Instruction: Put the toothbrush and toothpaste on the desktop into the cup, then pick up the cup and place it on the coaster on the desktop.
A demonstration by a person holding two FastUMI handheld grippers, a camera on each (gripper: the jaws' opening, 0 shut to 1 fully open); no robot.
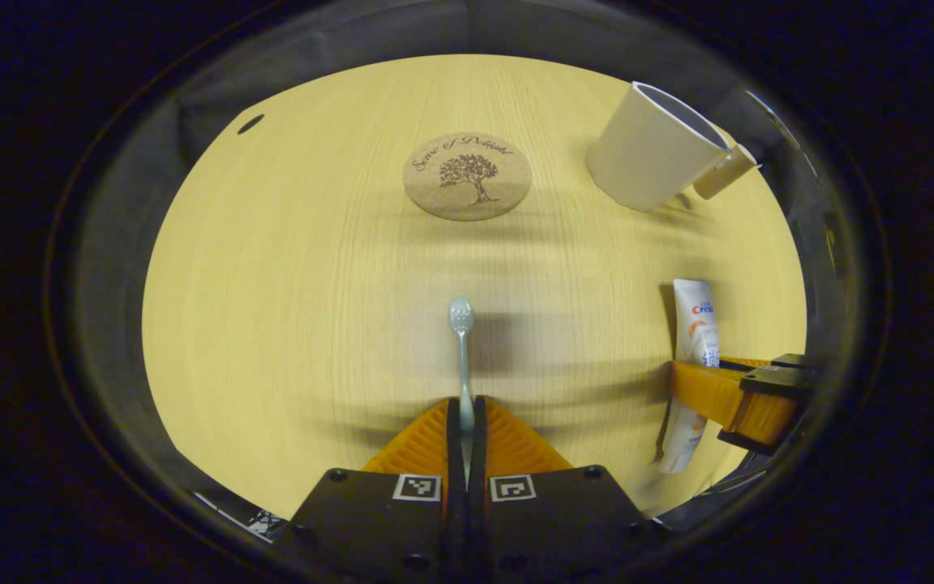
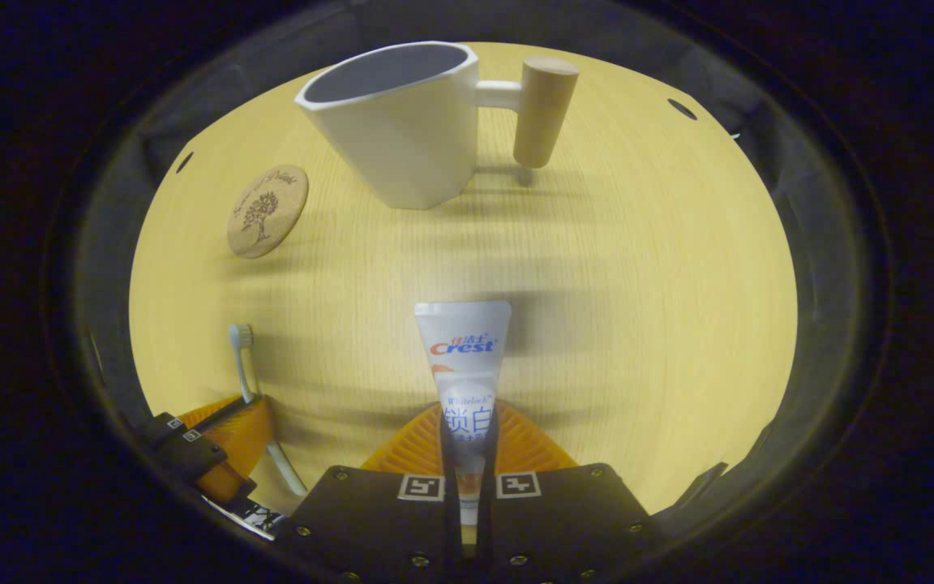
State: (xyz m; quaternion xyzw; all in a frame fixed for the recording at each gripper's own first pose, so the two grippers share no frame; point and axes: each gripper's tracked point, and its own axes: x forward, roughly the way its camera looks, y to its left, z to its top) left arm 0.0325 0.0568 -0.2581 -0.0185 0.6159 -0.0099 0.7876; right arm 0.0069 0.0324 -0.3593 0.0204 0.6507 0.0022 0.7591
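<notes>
Since both items had to go into the cup (image 2: 402,122), each hand-held gripper was already clamped on one: the left (image 1: 466,414) on the toothbrush (image 1: 462,341), the right (image 2: 468,430) on the toothpaste (image 2: 464,365). The cup stood on the worktop (image 2: 637,308), beyond both, with the coaster (image 2: 267,211) to its left.

Pale wood-grain table (image 1: 272,324) under and ahead of the left claw (image 1: 467,403). Small dark hole (image 1: 250,123) far ahead-left. From the right claw (image 2: 467,415), another hole (image 2: 683,108) far ahead-right. Grey cloth (image 1: 207,97) beyond the far edge.

Fingers (image 2: 422,442) hide the toothpaste (image 2: 464,357) tube's lower end.
</notes>
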